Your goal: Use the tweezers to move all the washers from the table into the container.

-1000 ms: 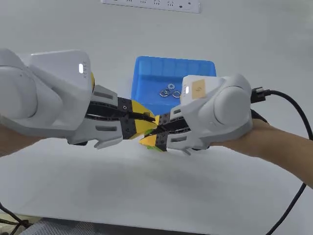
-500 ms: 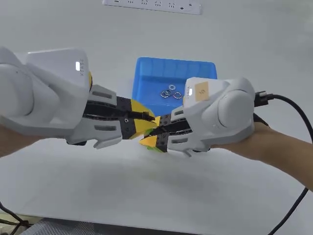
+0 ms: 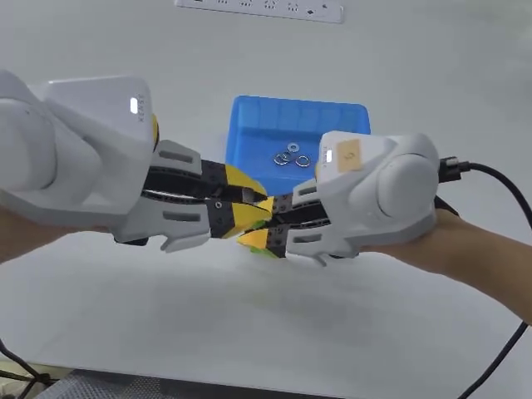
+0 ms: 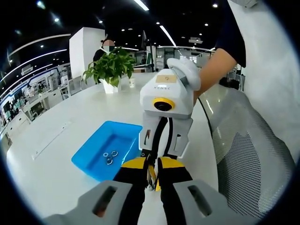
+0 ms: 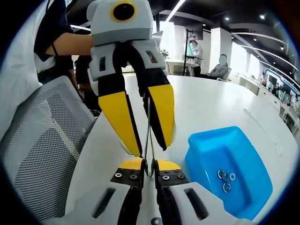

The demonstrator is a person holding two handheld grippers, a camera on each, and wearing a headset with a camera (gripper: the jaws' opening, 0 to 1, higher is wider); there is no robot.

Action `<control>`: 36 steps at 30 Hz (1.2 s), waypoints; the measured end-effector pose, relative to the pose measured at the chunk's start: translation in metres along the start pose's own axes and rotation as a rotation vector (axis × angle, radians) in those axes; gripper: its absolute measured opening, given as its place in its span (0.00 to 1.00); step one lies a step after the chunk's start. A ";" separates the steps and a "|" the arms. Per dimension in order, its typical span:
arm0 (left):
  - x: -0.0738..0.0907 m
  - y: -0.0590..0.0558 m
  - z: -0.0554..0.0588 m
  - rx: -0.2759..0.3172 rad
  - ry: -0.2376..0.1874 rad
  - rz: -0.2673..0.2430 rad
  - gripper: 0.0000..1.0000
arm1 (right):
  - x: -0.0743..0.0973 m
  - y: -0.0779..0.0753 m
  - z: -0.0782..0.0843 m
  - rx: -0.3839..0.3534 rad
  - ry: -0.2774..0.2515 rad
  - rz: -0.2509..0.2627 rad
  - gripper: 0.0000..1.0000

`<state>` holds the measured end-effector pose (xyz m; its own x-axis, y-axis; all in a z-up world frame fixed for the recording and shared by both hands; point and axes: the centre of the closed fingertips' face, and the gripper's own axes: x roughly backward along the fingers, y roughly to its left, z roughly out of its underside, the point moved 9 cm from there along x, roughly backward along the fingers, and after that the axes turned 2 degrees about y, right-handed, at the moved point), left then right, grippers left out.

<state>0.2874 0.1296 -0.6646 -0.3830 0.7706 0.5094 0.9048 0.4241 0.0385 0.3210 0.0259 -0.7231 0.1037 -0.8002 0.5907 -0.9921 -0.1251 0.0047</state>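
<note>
My left gripper (image 3: 256, 208) and right gripper (image 3: 259, 229) meet tip to tip above the white table, just in front of the blue container (image 3: 249, 125). Thin metal tweezers (image 5: 148, 126) run between them. The yellow jaws of the left gripper (image 5: 149, 147) close around the tweezers' upper part, and the right gripper (image 5: 149, 166) is shut on their lower end. In the left gripper view the tweezers (image 4: 151, 176) sit in the narrow gap of the left gripper (image 4: 151, 165). Several washers (image 3: 291, 156) lie inside the container (image 5: 206, 145).
A power strip (image 3: 258, 8) lies at the table's far edge. A black cable (image 3: 499, 179) trails from the right gripper. A grey mesh chair (image 4: 243, 154) stands at the table's near side. A potted plant (image 4: 110, 70) sits on the far end.
The left gripper's jaws have edged slightly right, closer against the right gripper's tips. Both grippers otherwise stay tip to tip on the tweezers.
</note>
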 end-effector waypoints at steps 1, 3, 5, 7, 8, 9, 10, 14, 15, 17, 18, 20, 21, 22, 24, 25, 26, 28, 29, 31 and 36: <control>0.000 0.000 0.000 0.002 0.003 0.002 0.14 | 0.000 0.000 0.000 -0.001 -0.001 0.001 0.09; 0.000 0.000 0.000 0.002 0.006 0.000 0.14 | 0.001 0.000 0.000 -0.002 -0.002 0.002 0.09; 0.003 0.001 0.000 0.011 0.003 -0.004 0.14 | 0.002 0.000 0.000 -0.001 -0.001 0.004 0.09; 0.006 0.001 0.000 0.023 0.005 -0.008 0.16 | 0.003 0.000 -0.001 -0.002 -0.003 0.007 0.09; 0.007 0.001 0.001 0.024 0.007 -0.010 0.17 | 0.005 0.000 -0.001 0.000 -0.003 0.010 0.09; 0.009 0.002 0.001 0.019 0.009 -0.020 0.19 | 0.006 0.000 -0.001 -0.002 -0.003 0.011 0.09; 0.011 0.002 0.001 0.015 0.008 -0.026 0.21 | 0.008 0.000 -0.001 -0.003 -0.006 0.015 0.09; 0.021 0.000 0.003 0.027 0.003 -0.042 0.22 | 0.014 -0.001 -0.001 -0.013 -0.007 0.027 0.09; 0.023 -0.001 0.004 0.032 0.005 -0.048 0.23 | 0.016 -0.001 -0.001 -0.014 -0.006 0.031 0.09; 0.028 -0.001 0.007 0.055 0.004 -0.064 0.27 | 0.021 0.000 -0.002 -0.016 -0.011 0.040 0.09; 0.030 -0.001 0.009 0.078 0.005 -0.078 0.30 | 0.024 0.000 -0.004 -0.019 -0.017 0.046 0.09; 0.033 -0.001 0.011 0.095 0.001 -0.088 0.33 | 0.028 0.000 -0.006 -0.022 -0.022 0.054 0.09; 0.035 -0.001 0.013 0.099 0.004 -0.104 0.35 | 0.031 0.000 -0.008 -0.023 -0.027 0.060 0.09; 0.036 0.000 0.014 0.105 0.009 -0.117 0.36 | 0.033 0.000 -0.009 -0.024 -0.030 0.065 0.09; 0.039 0.001 0.017 0.120 0.010 -0.144 0.40 | 0.038 0.000 -0.012 -0.024 -0.034 0.077 0.09; 0.042 0.002 0.017 0.130 -0.004 -0.169 0.41 | 0.041 0.001 -0.013 -0.024 -0.036 0.084 0.09; 0.043 0.002 0.017 0.139 -0.016 -0.180 0.42 | 0.044 0.001 -0.015 -0.026 -0.040 0.088 0.09; 0.047 0.004 0.017 0.154 -0.037 -0.199 0.44 | 0.049 0.001 -0.018 -0.023 -0.043 0.099 0.09; 0.048 0.005 0.018 0.154 -0.038 -0.210 0.46 | 0.051 0.001 -0.019 -0.021 -0.043 0.104 0.09; 0.051 0.007 0.019 0.162 -0.031 -0.224 0.51 | 0.056 0.000 -0.022 -0.019 -0.048 0.115 0.09; 0.054 0.010 0.021 0.174 -0.030 -0.243 0.59 | 0.072 -0.005 -0.029 -0.012 -0.054 0.149 0.09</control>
<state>0.2724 0.1854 -0.6551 -0.5925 0.6490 0.4772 0.7412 0.6712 0.0073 0.3318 -0.0139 -0.6570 -0.0418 -0.8397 0.5415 -0.9975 0.0044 -0.0703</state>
